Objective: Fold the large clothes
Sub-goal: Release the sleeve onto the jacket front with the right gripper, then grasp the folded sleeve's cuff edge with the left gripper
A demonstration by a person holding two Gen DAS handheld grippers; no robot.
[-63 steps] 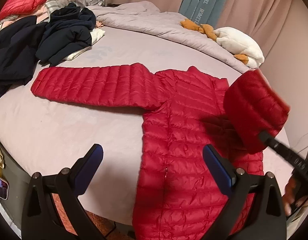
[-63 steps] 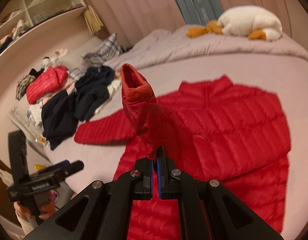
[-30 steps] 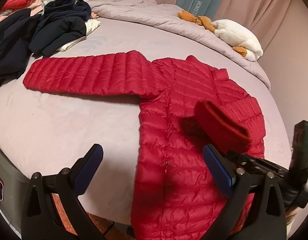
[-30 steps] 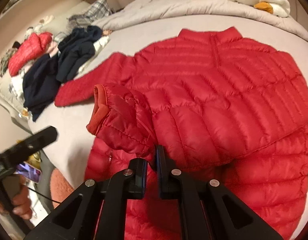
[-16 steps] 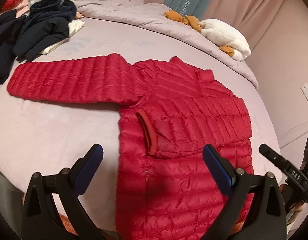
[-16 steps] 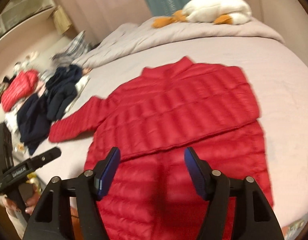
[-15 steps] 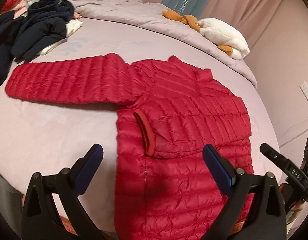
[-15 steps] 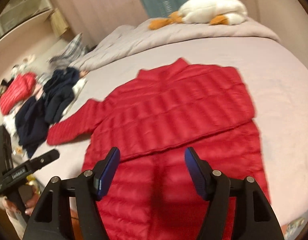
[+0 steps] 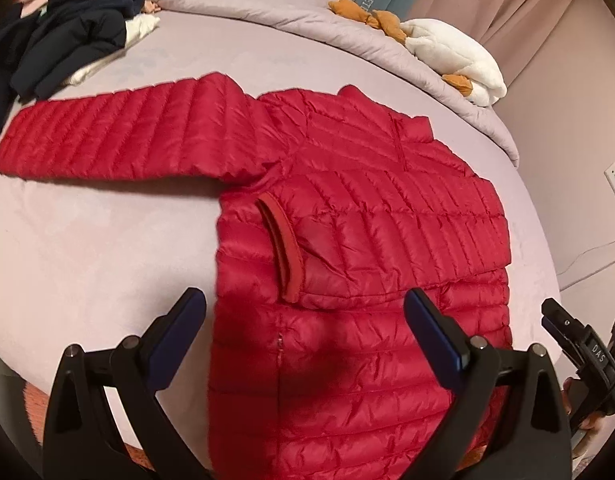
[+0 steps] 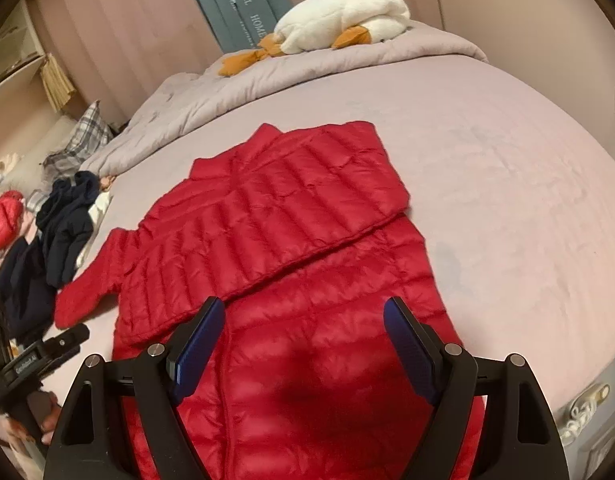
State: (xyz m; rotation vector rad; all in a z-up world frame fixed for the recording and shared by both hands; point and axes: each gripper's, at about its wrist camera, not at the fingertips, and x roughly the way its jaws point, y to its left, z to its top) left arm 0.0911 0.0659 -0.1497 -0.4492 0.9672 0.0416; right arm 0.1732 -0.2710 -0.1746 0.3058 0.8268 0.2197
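A red quilted down jacket (image 9: 347,344) lies flat on the bed, collar away from me. Its right sleeve (image 9: 387,240) is folded across the chest, cuff (image 9: 285,246) near the jacket's left edge. Its left sleeve (image 9: 119,136) stretches out flat to the left. My left gripper (image 9: 305,334) is open and empty above the jacket's lower part. My right gripper (image 10: 303,344) is open and empty above the hem area of the jacket (image 10: 315,360); it also shows at the right edge of the left wrist view (image 9: 579,348).
The bed sheet (image 9: 87,248) is pale lilac. A pile of dark clothes (image 9: 67,28) lies at the far left. A bunched duvet (image 9: 267,4) and a white plush goose (image 9: 455,52) lie at the far side. A wall stands right of the bed.
My right gripper laid the right sleeve across the jacket's chest, opened, let go and pulled back toward the hem. My left gripper stayed open and shifted slightly.
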